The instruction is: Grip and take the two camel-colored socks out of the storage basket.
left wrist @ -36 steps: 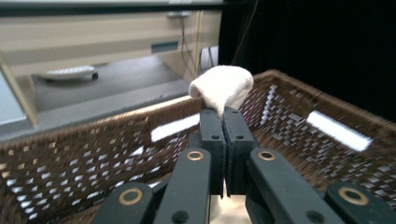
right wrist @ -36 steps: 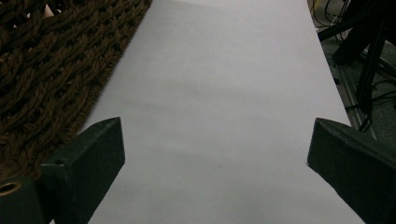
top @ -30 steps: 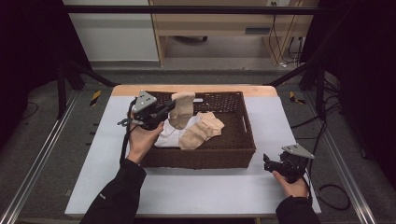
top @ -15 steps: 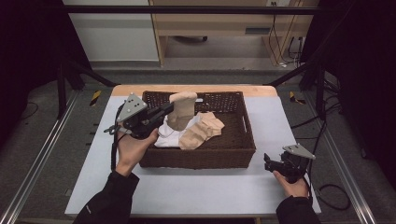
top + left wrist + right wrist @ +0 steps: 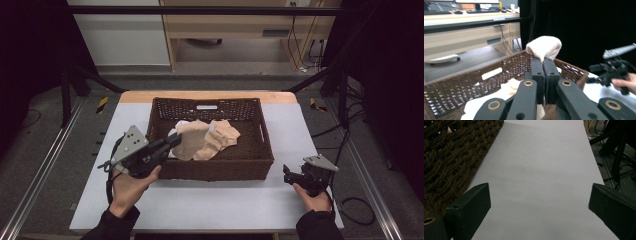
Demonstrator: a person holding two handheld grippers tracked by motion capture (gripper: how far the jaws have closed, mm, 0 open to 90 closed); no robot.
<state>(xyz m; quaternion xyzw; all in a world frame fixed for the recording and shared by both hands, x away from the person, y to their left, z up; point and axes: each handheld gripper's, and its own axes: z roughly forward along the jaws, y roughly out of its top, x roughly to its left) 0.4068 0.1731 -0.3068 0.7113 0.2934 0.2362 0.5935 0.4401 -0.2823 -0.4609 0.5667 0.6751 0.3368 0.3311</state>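
Clamped the left gripper (image 5: pixel 543 60) on a beige sock (image 5: pixel 545 46), with both jaws pressed together on the cloth and the sock's rounded end poking up above the tips. Held that gripper in the left hand (image 5: pixel 127 185), just outside the left wall of a brown wicker basket (image 5: pixel 220 167), with the jaws reaching in over the rim toward the right. Kept the beige sock inside the basket's left half, with 1 end pinched at the left rim and the rest spread toward the middle. Could not tell whether its loose end touched the basket floor.

Saw 2 more pieces in the basket: a peach sock (image 5: pixel 222 137) just right of the beige one, touching it, and a white sock (image 5: pixel 179 126) behind the beige one, toward the far left. Caught that white cloth again low in the left gripper view, under the jaws.

Held the right gripper (image 5: pixel 287 175) in the right hand (image 5: pixel 312 197), low at the near right of the white table (image 5: pixel 225 205), just off the basket's near right corner and apart from it. Spread its jaws wide over bare tabletop, with the basket's woven wall at the left edge of the right gripper view. Placed the 2 grippers well apart, with the basket between them.
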